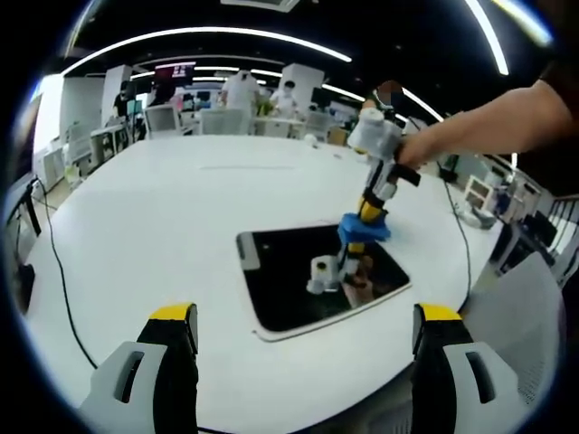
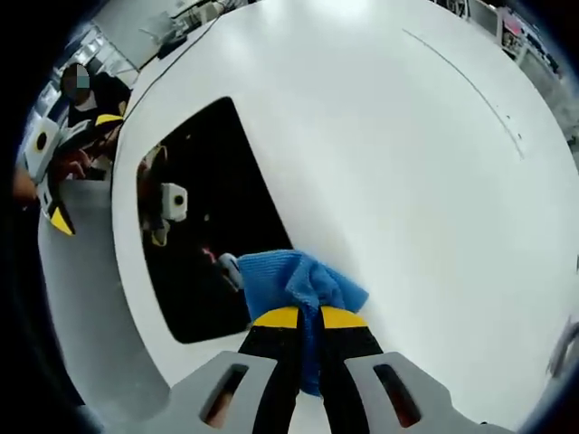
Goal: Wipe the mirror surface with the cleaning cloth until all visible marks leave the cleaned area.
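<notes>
Worktop: broad, white, rounded at the edge; a thin black cable runs across its near left part in the left gripper view
Mirror: a dark rectangular slab with rounded corners and a pale rim, lying flat on the worktop; in the right gripper view it lies to the left of the jaws, its surface reflecting a gripper and part of a hand
Cleaning cloth: blue, bunched, pinched between the yellow-tipped jaws in the right gripper view; it sits at the mirror's edge, partly over the dark glass and partly over the white worktop; in the left gripper view it shows as a blue wad at the mirror's far right edge
Right hand-held gripper: jaws drawn close together and clamped on the cleaning cloth; in the left gripper view it stands steeply over the mirror, held from above by a person's hand and bare forearm
Left hand-held gripper: jaws wide apart, nothing between them, held above the worktop on the near side of the mirror; in the right gripper view it appears at the far left past the worktop's edge
Background: an open room with ceiling light strips, desks, chairs and several people far off beyond the worktop
</notes>
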`<state>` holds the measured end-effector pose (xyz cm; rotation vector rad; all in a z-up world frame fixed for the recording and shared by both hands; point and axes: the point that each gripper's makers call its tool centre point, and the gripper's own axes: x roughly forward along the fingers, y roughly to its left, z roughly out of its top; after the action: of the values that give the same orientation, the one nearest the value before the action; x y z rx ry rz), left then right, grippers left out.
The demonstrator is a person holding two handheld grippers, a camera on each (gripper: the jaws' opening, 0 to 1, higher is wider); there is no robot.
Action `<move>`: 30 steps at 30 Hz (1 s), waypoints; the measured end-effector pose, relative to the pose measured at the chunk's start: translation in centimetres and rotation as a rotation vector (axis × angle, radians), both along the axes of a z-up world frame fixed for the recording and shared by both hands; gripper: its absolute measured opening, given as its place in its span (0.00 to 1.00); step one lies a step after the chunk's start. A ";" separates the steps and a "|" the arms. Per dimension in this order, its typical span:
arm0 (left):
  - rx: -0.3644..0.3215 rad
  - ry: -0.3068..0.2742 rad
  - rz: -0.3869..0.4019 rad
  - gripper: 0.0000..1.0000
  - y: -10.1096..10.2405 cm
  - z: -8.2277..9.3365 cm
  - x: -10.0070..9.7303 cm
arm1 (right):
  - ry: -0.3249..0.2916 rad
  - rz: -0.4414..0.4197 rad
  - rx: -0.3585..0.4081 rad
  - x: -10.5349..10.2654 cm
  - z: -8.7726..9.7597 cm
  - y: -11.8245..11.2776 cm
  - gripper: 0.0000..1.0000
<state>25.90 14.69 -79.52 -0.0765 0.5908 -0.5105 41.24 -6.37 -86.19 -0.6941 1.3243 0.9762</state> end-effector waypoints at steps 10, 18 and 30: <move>0.002 0.004 -0.004 0.99 -0.1 0.0 -0.1 | -0.008 -0.004 -0.008 0.1 -0.1 -0.1 0.01; 0.008 0.006 -0.003 0.99 0.0 -0.1 -0.1 | -0.024 -0.014 -0.005 -0.2 0.0 -0.1 0.01; 0.020 0.005 -0.002 0.99 0.1 -0.2 0.0 | -0.043 -0.039 -0.005 -0.6 0.9 -0.5 0.01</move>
<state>25.88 14.82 -79.71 -0.0586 0.6012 -0.5070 40.59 -6.82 -85.25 -0.6870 1.2984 0.9215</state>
